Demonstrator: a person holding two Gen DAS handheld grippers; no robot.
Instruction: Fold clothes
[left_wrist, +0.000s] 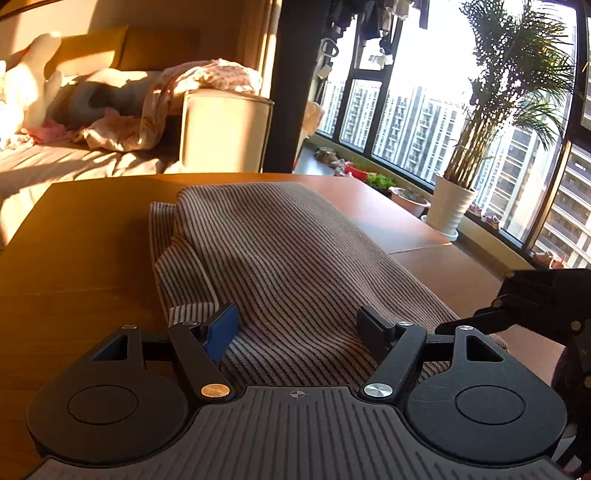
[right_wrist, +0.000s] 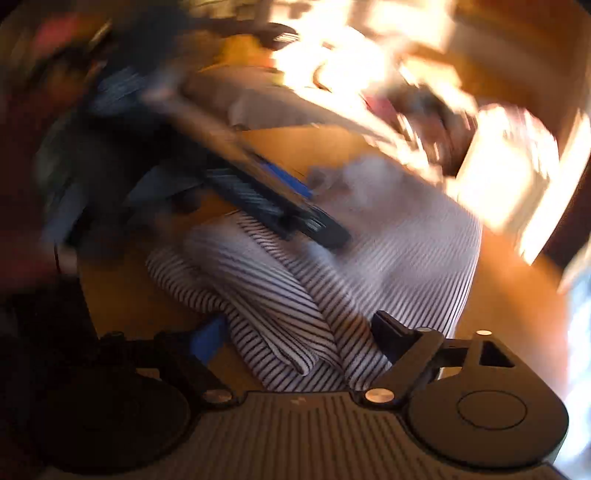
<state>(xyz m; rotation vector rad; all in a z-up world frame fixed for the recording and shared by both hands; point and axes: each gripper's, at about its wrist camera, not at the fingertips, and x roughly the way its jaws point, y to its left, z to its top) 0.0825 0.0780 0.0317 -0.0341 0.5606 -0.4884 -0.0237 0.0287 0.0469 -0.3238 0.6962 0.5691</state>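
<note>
A: We see the grey knitted garment with thin dark stripes (left_wrist: 280, 258) lying folded lengthwise on the brown wooden table (left_wrist: 85, 236), a narrower striped layer showing out from under its left edge.

B: And our left gripper (left_wrist: 299, 328) hangs low over the near end of it, jaws spread wide. The blue-padded finger (left_wrist: 221, 332) sits at the garment's left edge, the black one out over the cloth, and nothing is pinched between them.

A: Our right gripper (right_wrist: 295, 343) we see best from its own camera, though that view is smeared. Its jaws are parted too, with a bunched fold of the striped garment (right_wrist: 280, 306) lying between them.

B: Are they pressing on it? We cannot tell; the fingers stand apart from the cloth's sides as far as the blur lets us judge.

A: In the left view, the right gripper (left_wrist: 532, 302) shows as a dark shape at the garment's right edge.

B: Beyond the table we have a bed with rumpled pink bedding (left_wrist: 122, 110) and a potted palm in a white pot (left_wrist: 454, 206) by the window.
</note>
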